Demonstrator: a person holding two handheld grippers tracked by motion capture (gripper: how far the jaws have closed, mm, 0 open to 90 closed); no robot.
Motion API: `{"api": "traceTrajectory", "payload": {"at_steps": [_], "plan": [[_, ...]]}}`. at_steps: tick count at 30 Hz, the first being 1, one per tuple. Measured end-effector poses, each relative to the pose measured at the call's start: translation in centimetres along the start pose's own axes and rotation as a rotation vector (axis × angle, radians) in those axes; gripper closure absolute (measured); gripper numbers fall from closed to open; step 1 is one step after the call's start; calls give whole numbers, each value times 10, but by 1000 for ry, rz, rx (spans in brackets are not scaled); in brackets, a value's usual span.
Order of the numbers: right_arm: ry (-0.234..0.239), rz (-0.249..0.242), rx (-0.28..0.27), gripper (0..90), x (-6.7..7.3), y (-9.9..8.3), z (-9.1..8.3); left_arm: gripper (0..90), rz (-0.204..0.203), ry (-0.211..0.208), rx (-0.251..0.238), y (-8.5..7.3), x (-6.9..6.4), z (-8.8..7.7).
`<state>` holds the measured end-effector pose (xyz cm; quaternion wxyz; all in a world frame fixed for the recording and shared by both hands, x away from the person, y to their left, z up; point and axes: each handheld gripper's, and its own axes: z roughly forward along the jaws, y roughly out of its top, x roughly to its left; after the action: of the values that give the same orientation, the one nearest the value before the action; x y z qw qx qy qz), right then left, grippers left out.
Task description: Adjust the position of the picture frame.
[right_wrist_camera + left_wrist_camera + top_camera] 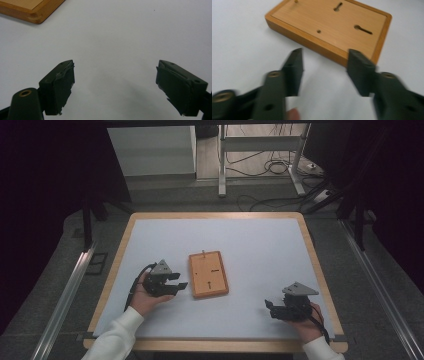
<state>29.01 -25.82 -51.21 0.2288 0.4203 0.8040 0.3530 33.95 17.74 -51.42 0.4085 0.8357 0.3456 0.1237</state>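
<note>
keyhole slots on wooden board (329,27) beyond open left hand-held gripper (325,62)

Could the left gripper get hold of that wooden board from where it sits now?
Probably yes. The left gripper stands open just beside the wooden board, its jaws pointing at the near edge with only bare white mat between. The board lies flat, so gripping its edge may need tilting.

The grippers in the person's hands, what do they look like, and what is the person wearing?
Each hand holds a black two-jaw tool. The left gripper and right gripper each carry a grey three-cornered plate on top and trail a black cable. Close up, the jaws are flat, dark blocks on arms with brass-coloured rivets; the right one's pads look worn at the edges. The sleeves are white.
</note>
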Motion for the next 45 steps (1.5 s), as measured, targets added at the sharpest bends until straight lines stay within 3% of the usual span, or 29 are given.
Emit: {"api": "traceTrajectory", "payload": {"at_steps": [8, 12, 21, 31, 45], "plan": [[4, -7, -4, 156, 1, -1, -1, 334, 22, 12, -30, 24, 10, 17], [3, -7, -6, 156, 1, -1, -1, 344, 53, -7, -19, 40, 14, 31], [3, -7, -3, 156, 1, -2, 0, 377, 65, -15, -7, 69, 27, 64], [4, -10, -3, 156, 1, -2, 0, 492, 57, -14, 3, 74, 37, 84], [2, -9, 0, 156, -1, -2, 1, 773, 75, -55, -11, 76, 47, 99]]}}
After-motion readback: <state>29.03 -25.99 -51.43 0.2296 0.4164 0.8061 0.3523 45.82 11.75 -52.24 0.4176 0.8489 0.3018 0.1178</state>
